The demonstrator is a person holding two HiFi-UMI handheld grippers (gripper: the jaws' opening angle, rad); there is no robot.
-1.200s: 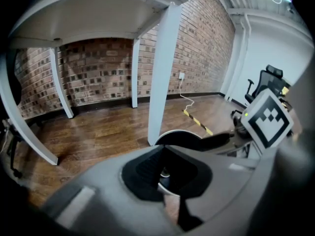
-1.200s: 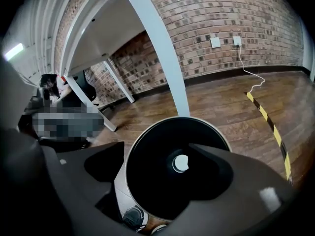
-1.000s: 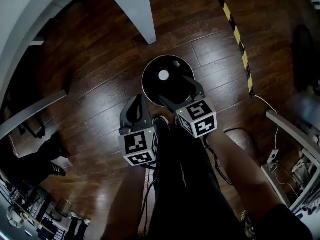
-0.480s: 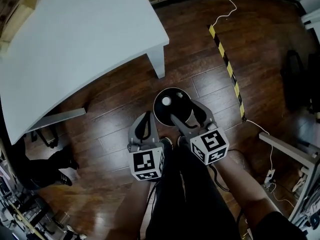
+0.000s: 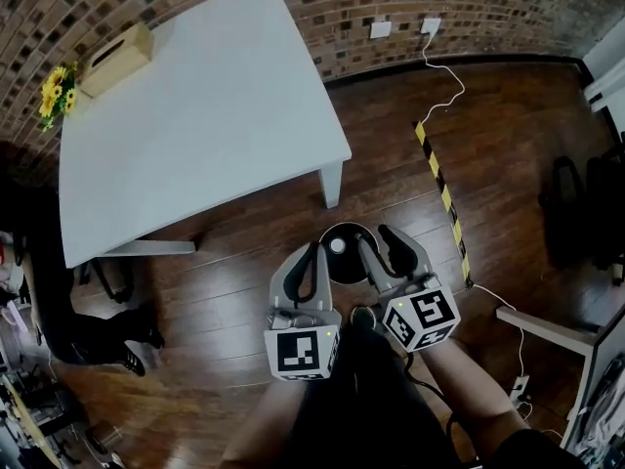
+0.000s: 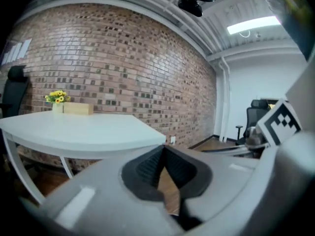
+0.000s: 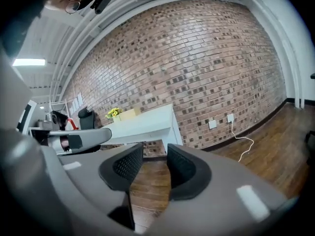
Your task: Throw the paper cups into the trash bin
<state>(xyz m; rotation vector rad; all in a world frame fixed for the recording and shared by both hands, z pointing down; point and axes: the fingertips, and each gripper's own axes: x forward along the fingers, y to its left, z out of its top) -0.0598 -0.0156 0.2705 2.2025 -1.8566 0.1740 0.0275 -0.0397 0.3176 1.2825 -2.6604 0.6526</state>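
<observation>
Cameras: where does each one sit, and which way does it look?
Head view: on the person's head, looking down at the trash bin, left claw, right claw, own forearms and legs.
Left gripper view: on the left claw, facing the white table and brick wall; jaws touching, empty.
Right gripper view: on the right claw, facing likewise; jaws closing, nothing between.
Shared: all three show the table.

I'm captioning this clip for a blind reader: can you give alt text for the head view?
A round black trash bin with a white paper cup inside shows between the shut left hand-held gripper and the right hand-held gripper, whose empty jaws are closing. A white table stands beyond, by a brick wall.
</observation>
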